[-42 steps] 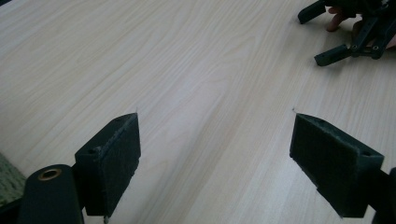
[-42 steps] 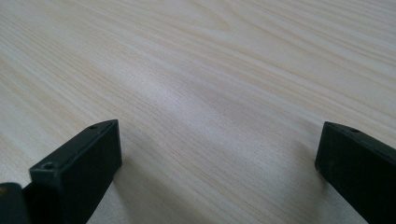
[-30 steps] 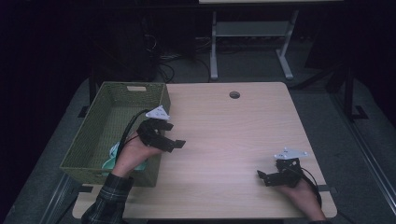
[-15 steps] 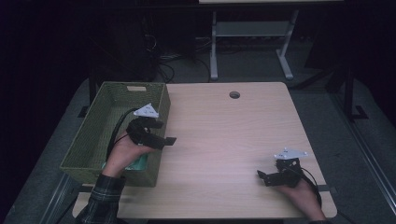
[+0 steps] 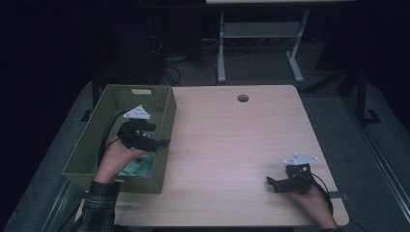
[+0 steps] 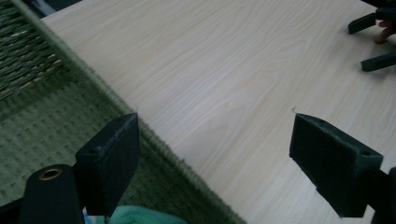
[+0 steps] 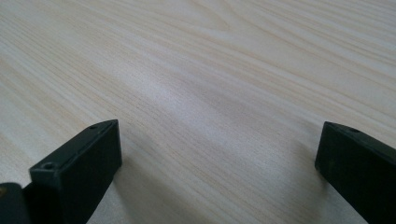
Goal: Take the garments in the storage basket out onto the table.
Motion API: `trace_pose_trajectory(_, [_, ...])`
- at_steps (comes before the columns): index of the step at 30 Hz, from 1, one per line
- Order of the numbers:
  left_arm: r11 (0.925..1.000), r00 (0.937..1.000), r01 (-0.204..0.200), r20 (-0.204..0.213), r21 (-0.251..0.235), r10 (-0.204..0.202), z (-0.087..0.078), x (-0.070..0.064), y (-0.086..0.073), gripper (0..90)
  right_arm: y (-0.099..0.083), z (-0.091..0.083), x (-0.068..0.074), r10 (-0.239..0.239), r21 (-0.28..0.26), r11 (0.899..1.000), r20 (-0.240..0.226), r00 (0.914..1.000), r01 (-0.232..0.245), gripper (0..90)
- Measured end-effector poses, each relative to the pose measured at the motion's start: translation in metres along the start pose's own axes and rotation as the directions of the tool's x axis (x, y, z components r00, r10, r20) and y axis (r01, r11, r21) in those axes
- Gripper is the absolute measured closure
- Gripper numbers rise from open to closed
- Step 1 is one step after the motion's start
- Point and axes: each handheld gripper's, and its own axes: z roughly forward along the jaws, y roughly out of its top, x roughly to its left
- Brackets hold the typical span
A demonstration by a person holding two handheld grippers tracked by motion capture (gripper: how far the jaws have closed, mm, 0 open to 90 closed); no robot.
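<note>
A green woven basket stands on the left part of the light wooden table. A mint-green cloth lies inside it at the near end. My left gripper hangs open over the basket's right wall, with nothing between its fingers. In the left gripper view the basket rim runs diagonally between the spread jaws of the left gripper, and the cloth shows at the bottom. My right gripper rests open at the table's near right corner; in its own view the right gripper has bare wood between its jaws.
A round cable hole sits near the table's far edge. Beyond the table stands a white metal frame on a dark floor. The right gripper's jaws show far off in the left gripper view.
My left gripper has moved left and farther back, from the basket's near right corner to above its right wall. The right gripper has stayed still.
</note>
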Motion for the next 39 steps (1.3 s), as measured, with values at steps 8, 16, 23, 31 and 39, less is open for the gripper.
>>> trace_pose_trajectory(8, [0.9998, 0.9995, 0.018, -0.026, 0.003, -0.018, -0.007, 0.009, -0.007, 16.0, 0.000, 0.000, 0.000, 0.000, 0.000, 1.000, 0.000, 1.0000, 0.000, 0.0])
trace_pose_trajectory(16, [0.9993, 0.9983, 0.038, -0.045, 0.004, -0.038, -0.013, 0.020, -0.016, 20.0, 0.000, 0.000, 0.000, 0.001, 0.000, 1.000, 0.000, 1.0000, -0.001, 0.0])
trace_pose_trajectory(23, [0.9988, 0.9958, 0.044, -0.081, 0.019, -0.042, -0.018, 0.028, -0.024, 22.2, 0.000, 0.000, 0.000, 0.003, -0.001, 1.000, 0.000, 1.0000, -0.003, 0.0])
trace_pose_trajectory(31, [0.9959, 0.9940, 0.063, -0.093, 0.064, -0.057, -0.014, 0.037, -0.037, 24.2, 0.000, 0.000, 0.000, 0.003, -0.001, 1.000, 0.000, 1.0000, -0.003, 0.0])
trace_pose_trajectory(39, [0.9883, 0.9946, 0.074, -0.081, 0.133, -0.064, -0.001, 0.042, -0.049, 26.9, 0.000, 0.000, 0.000, 0.003, -0.001, 1.000, 0.000, 1.0000, -0.003, 0.0])
